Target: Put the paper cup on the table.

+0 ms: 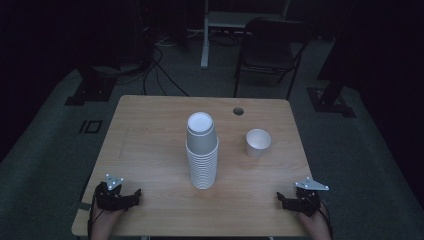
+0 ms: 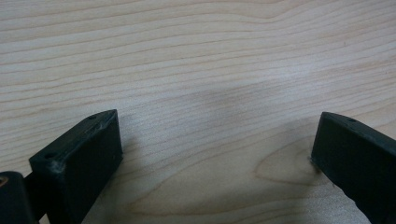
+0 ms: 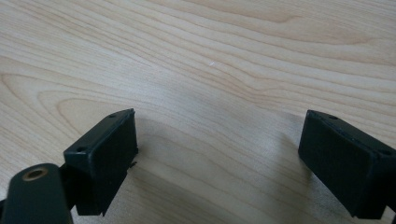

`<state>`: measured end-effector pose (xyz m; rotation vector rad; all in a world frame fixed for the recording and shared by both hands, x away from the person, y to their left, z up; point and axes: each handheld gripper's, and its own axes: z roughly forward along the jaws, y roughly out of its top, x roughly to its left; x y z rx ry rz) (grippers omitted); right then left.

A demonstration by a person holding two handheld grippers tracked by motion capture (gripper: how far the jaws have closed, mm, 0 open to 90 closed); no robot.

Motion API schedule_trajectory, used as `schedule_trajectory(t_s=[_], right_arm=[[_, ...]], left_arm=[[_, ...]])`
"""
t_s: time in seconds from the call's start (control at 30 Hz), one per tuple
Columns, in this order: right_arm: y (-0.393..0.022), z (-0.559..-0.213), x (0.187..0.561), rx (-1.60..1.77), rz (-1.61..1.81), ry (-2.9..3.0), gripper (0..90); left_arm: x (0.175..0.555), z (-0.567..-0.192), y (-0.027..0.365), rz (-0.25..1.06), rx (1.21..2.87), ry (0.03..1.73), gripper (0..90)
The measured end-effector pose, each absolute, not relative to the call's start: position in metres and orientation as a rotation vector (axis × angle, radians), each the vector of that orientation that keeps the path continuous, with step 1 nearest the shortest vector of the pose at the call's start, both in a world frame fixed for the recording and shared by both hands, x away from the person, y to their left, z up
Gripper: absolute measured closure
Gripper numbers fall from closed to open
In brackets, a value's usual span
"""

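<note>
— Both grippers sit nearest me, left gripper (image 1: 131, 196) and right gripper (image 1: 286, 201), jaws spread wide, holding nothing, well short of the cup stack (image 1: 202, 152).

— And handling?

— I judge paper cups light and crushable; I'd pinch below the rim. The single cup (image 1: 258, 143) stands right of the stack. Beyond the table (image 1: 150, 145), darkness hides detail.

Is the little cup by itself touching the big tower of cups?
Apart. In the high view, bare table wood shows between the single cup and the stack of cups, so a plain gap separates them.
</note>
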<state>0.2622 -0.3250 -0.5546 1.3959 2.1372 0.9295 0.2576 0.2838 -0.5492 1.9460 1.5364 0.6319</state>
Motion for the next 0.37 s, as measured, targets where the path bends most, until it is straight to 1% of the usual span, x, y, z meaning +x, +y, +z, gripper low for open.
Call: schedule_trajectory(t_s=[0.37], right_arm=[[-0.3263,-0.5546,0.2630,1.427,0.918,2.108,11.2]], left_arm=[[0.2596,-0.5492,0.2841,0.633,1.944,1.541,2.3]])
